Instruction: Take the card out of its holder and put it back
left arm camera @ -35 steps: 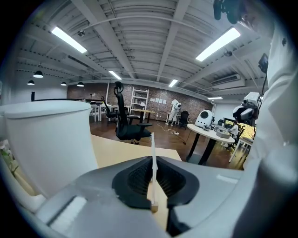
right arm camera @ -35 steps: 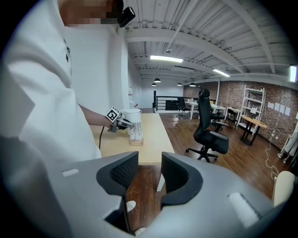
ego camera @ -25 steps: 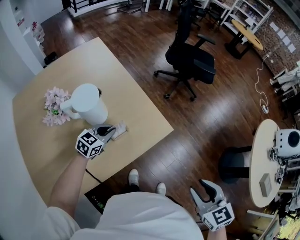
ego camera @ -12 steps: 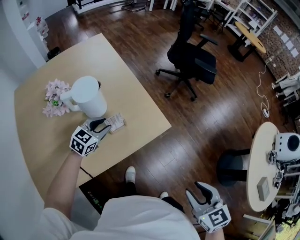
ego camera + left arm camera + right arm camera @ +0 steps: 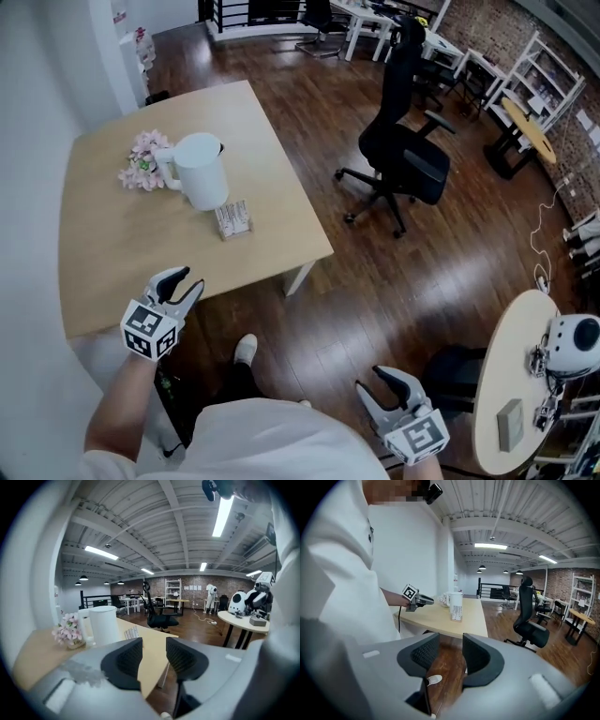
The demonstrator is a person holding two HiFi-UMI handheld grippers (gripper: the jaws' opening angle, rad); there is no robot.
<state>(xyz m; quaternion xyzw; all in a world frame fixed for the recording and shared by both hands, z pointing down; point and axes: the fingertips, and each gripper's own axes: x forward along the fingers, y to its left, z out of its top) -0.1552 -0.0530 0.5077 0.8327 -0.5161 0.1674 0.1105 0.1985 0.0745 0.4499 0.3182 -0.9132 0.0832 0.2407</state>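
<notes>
The card holder [image 5: 232,219] stands on the wooden table [image 5: 112,244] beside a white pitcher, with the card upright in it. It also shows in the left gripper view, card holder [image 5: 131,632], and far off in the right gripper view, card holder [image 5: 456,612]. My left gripper [image 5: 186,281] hovers over the table's near edge, well back from the holder. Its jaws are opening and nothing is between them, left gripper [image 5: 154,645]. My right gripper [image 5: 373,382] hangs low beside my body over the floor, open and empty, right gripper [image 5: 451,641].
A white pitcher [image 5: 202,171] and a small bunch of pink flowers [image 5: 143,159] stand behind the holder. A black office chair [image 5: 403,155] is on the wood floor to the right. A round table [image 5: 506,375] with a white robot head is at the far right.
My left gripper has let go at the card holder and drawn back to the table's near edge, jaws now apart. The head view has swung, so the table sits higher in frame.
</notes>
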